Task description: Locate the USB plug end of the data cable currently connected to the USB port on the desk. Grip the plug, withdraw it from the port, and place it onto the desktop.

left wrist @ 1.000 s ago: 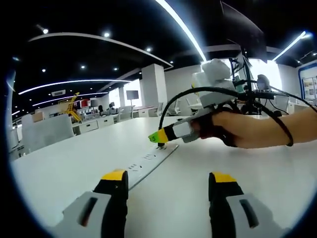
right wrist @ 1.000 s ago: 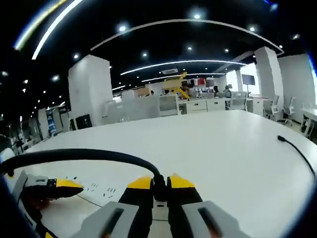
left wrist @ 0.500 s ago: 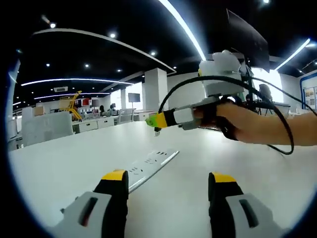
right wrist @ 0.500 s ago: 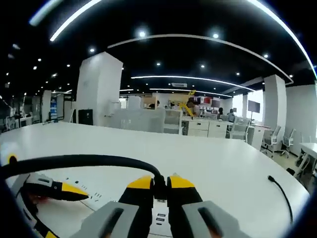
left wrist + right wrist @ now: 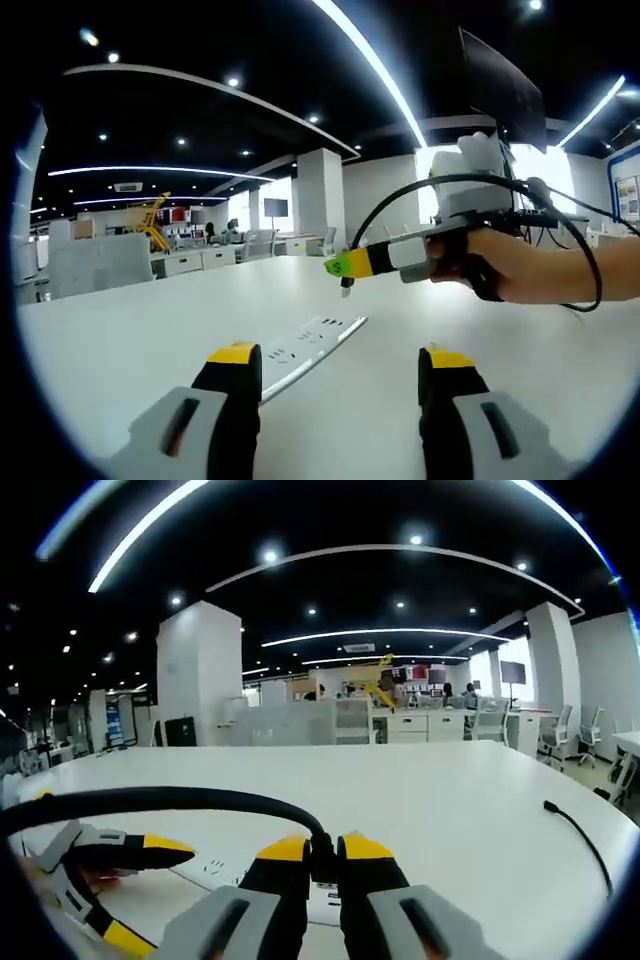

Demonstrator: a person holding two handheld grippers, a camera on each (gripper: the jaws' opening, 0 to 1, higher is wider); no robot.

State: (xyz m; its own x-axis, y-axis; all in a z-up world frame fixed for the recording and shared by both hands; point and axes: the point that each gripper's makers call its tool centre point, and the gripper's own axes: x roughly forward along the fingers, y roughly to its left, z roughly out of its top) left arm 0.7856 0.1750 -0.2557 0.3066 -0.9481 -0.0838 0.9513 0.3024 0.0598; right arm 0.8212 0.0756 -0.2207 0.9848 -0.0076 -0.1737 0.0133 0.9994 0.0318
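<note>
No text, label, brand or number can be read. The power strip [image 5: 308, 346] on the desk [image 5: 130, 340] bears only small dark socket marks, and red panels far across the office may carry lettering, too blurred to make out.

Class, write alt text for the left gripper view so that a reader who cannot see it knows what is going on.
A hand holds the right claw above a white desk, its yellow tips shut on a plug with a black cable looping back. A power strip lies below it, and the left claw stands open in front.
</note>
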